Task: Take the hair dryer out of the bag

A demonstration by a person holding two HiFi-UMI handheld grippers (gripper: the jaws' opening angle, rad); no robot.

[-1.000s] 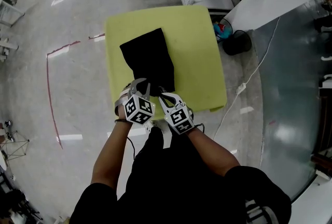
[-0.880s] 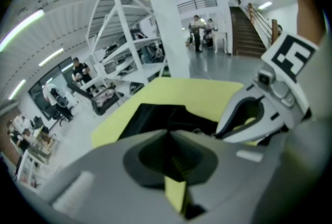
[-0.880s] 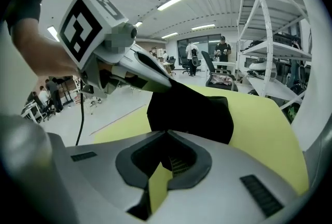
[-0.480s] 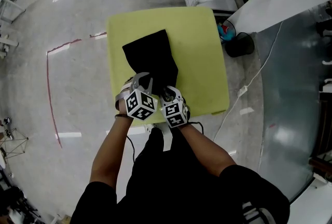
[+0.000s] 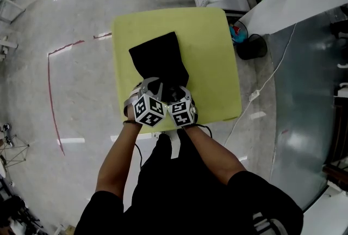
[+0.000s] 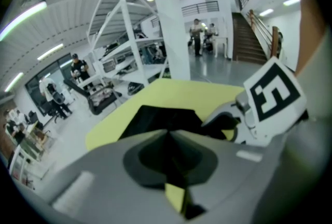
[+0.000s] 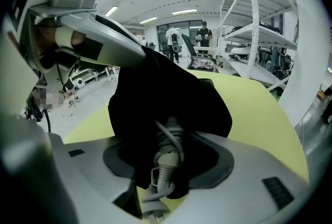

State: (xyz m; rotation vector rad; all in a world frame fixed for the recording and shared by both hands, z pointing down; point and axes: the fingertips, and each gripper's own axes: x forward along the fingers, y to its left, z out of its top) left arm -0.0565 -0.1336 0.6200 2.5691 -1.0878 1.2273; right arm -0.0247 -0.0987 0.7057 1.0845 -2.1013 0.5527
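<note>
While your left gripper (image 5: 151,88) stays out of this, clenched on the bag (image 5: 159,60) rim, your right gripper (image 5: 175,93) is opening astride the hair dryer (image 7: 168,148). Its cord-wound handle sits lower centre, long axis running up-frame into the bag.

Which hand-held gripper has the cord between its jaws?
The right hand-held gripper: its jaws are opening around the grey coiled cord from the black fabric bag. The left hand-held gripper is shut on that bag.
</note>
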